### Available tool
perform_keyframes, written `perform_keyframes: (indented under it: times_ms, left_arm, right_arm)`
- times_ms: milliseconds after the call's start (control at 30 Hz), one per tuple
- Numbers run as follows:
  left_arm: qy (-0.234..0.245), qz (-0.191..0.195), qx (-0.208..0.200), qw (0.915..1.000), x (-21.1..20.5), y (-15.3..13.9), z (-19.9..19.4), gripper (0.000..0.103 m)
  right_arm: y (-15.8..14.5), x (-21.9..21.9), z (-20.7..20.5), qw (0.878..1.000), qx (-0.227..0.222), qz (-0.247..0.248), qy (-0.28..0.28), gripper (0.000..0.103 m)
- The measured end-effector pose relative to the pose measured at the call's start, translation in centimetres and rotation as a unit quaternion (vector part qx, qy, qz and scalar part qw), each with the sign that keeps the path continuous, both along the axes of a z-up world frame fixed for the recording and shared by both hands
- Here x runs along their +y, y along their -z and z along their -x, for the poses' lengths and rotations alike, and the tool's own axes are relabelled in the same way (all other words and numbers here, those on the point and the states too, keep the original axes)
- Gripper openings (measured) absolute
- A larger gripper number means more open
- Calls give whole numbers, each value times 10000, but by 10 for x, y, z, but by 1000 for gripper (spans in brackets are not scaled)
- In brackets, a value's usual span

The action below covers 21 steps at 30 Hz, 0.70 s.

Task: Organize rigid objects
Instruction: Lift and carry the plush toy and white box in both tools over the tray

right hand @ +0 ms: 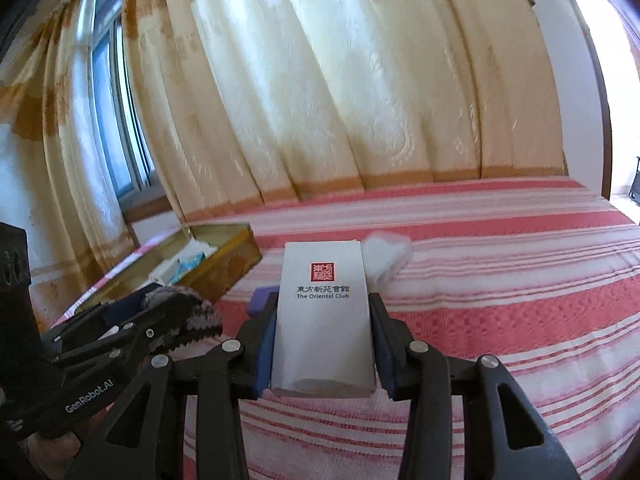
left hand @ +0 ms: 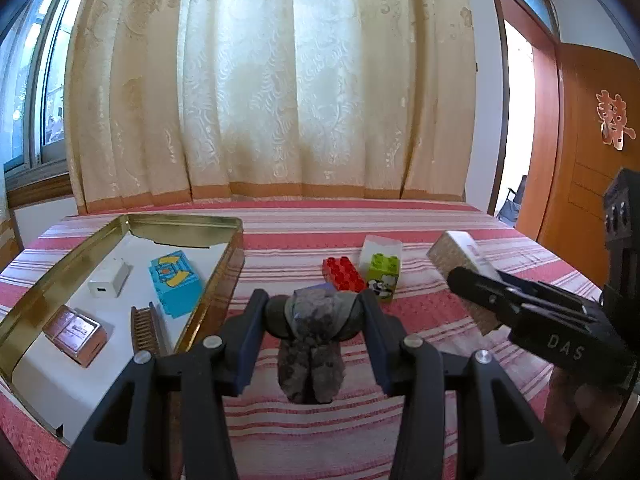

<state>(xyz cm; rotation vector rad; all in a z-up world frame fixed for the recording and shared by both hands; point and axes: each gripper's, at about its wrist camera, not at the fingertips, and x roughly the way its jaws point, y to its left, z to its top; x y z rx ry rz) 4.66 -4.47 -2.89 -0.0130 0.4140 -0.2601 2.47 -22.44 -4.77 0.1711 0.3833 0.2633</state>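
My left gripper [left hand: 316, 312] is shut on a dark grey fuzzy cloth roll [left hand: 312, 348], held above the striped bedcover. My right gripper [right hand: 323, 312] is shut on a white "The Oriental Club" box [right hand: 323, 312]; the box also shows in the left wrist view [left hand: 460, 256] at the right. A gold tin tray [left hand: 48, 280] at left holds a white charger [left hand: 109, 280], a blue printed block [left hand: 175, 280], a copper-coloured box [left hand: 75, 334] and a brown comb [left hand: 147, 330]. A red brick [left hand: 343, 274] and a green panda brick [left hand: 383, 276] lie on the bed behind the cloth.
A translucent white box [left hand: 380, 250] stands behind the green brick. A purple block [right hand: 262, 300] lies by the right gripper's left finger. Curtains hang behind the bed; an orange door [left hand: 580, 160] is at right. The tin also shows in the right wrist view [right hand: 224, 264].
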Motion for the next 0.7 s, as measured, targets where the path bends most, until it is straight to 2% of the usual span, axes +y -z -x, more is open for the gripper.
perform_keyframes:
  times_ms: [233, 700]
  left_arm:
    - [-51, 31, -126, 9999, 2, -2, 3, 45]
    - [-206, 24, -233, 9995, 13, -2, 10, 45]
  right_arm:
    - [-4, -1, 12, 9993, -360, -27, 131, 44]
    - [-4, 4, 19, 9982, -581, 7, 152, 44]
